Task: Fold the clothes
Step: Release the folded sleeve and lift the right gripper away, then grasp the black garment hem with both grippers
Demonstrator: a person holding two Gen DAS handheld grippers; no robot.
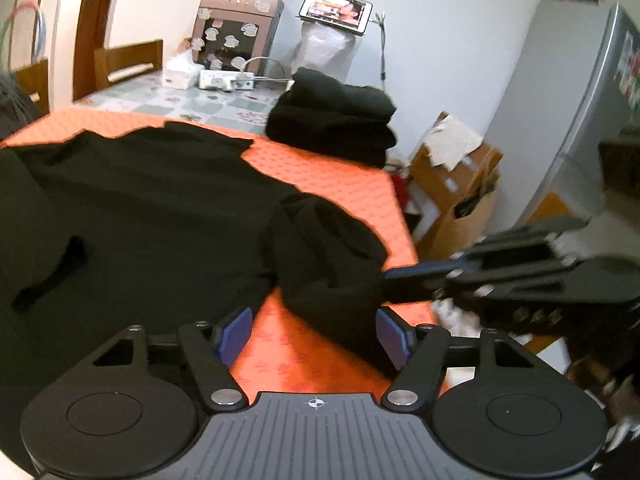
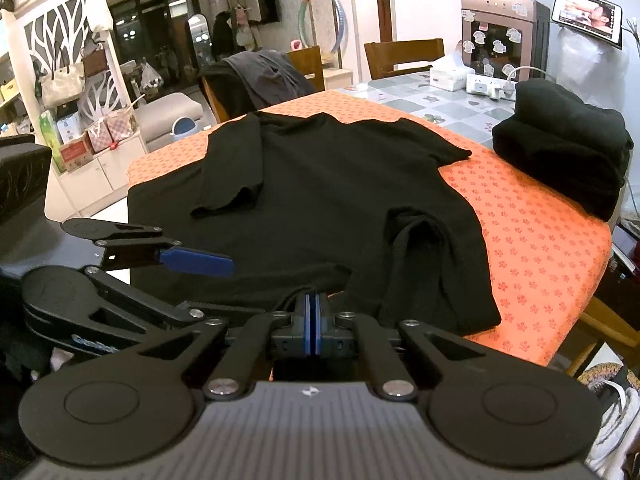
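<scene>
A black T-shirt [image 2: 320, 184] lies spread over the orange flower-print cloth [image 2: 536, 232] on the worktop [image 2: 432, 100], filling the centre of the right wrist view, with one sleeve folded in at centre left and a bunched fold at lower right. At the right edge of that view a stack of folded black clothes [image 2: 560, 152] sits on the cloth's far corner.

The right claw [image 2: 311, 312] is closed at the bottom centre of its view, its blue pads pressed together on the shirt's near hem. The left claw [image 1: 314, 336] stands open at the bottom centre of its own view; its blue pads [image 1: 236, 332] flank bare orange cloth and the edge of the bunched fold, touching neither.

Containers: an open cardboard box [image 1: 456, 176] stands on the floor at centre right of the left wrist view, pale paper lying across its top. A white tissue box [image 2: 448, 74] sits on the checked part of the worktop at upper right of the right wrist view, tissue poking out. Beside it is a white power strip [image 2: 490, 88], and behind these a water dispenser [image 2: 500, 36] covered in stickers. A phone [image 2: 588, 14] at the upper right corner shows a video. No writing is legible.
</scene>
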